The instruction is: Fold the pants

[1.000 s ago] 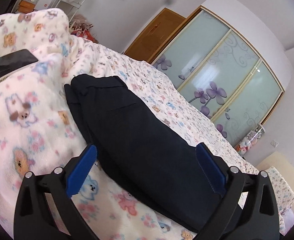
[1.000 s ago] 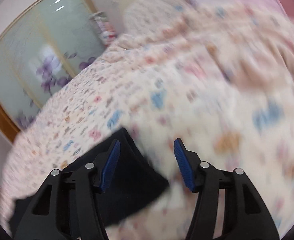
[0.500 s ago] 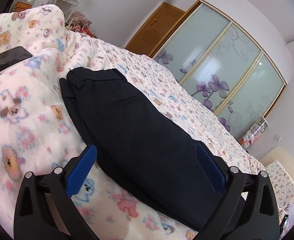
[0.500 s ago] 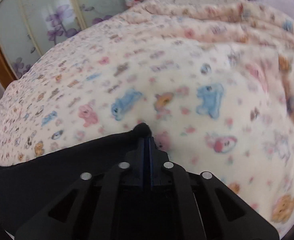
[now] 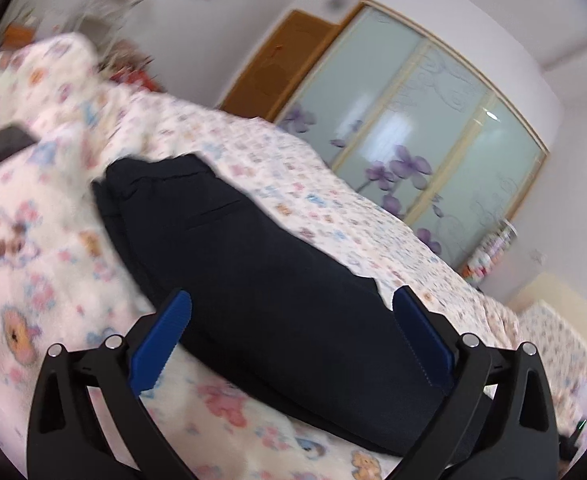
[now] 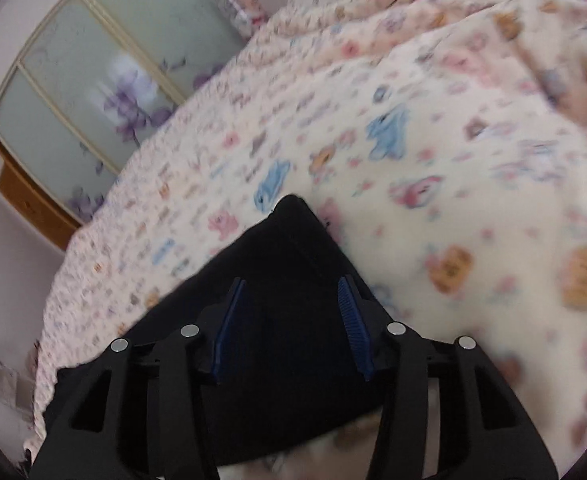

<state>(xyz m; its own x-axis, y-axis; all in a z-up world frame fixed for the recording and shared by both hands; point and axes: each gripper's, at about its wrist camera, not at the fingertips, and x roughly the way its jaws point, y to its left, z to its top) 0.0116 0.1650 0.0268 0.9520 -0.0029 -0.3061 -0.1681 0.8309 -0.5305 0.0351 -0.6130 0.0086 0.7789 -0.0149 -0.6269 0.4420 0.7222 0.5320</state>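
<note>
Black pants point(image 5: 253, 264) lie folded lengthwise on a cartoon-print blanket point(image 5: 33, 240), waistband at the far end. My left gripper point(image 5: 291, 296) hovers open over the middle of the legs, its blue pads point(image 5: 165, 332) wide apart and off the cloth. In the right wrist view the hem end of the pants point(image 6: 293, 240) comes to a point on the blanket point(image 6: 453, 200). My right gripper point(image 6: 291, 282) is just above that end with its jaws opening. The black cloth lies between and under the pads point(image 6: 353, 320), which do not press on it.
A wardrobe with frosted floral sliding doors point(image 5: 433, 152) stands past the bed, beside a wooden door point(image 5: 289, 64). A dark flat object point(image 5: 1, 148) lies on the blanket at the far left. Bunched bedding point(image 6: 493, 8) rises at the right.
The right gripper was open, then shut at the pants' hem corner half a second ago, and now stands open again over that end. The left gripper rolled slightly and stayed open.
</note>
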